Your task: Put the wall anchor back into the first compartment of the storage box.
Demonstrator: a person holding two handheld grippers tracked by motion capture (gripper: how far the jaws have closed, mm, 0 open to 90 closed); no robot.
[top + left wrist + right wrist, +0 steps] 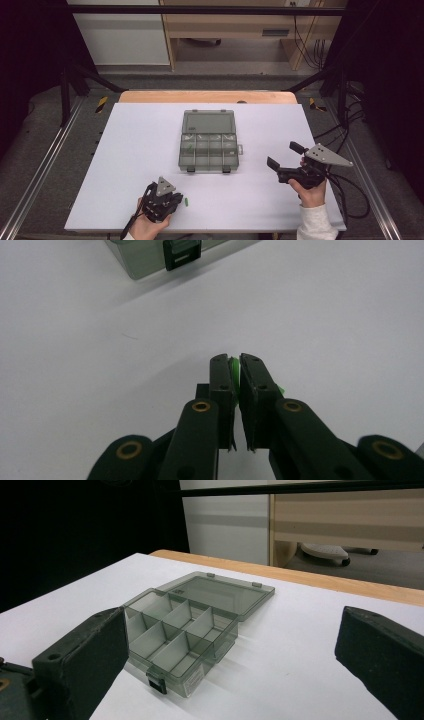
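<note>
A smoky clear compartment box (181,152) lies in the middle of the white table with its lid folded back flat on the far side. Its dividers (172,645) form several cells, and I see nothing in those that show. Near the front edge, left of centre, my left gripper (181,201) is shut on a small green piece (233,370), which sticks out between the two black pads just above the table. A corner of the box and its latch (181,251) lie ahead of it. At the right, my right gripper (283,155) is held off the table, open and holding nothing, facing the box.
The white table top (130,145) has bare room all around the box. A wooden edge (207,96) runs along the far side. Metal rails flank the table, and cables (350,200) trail off at the right. A hand and white sleeve (315,222) hold the right gripper.
</note>
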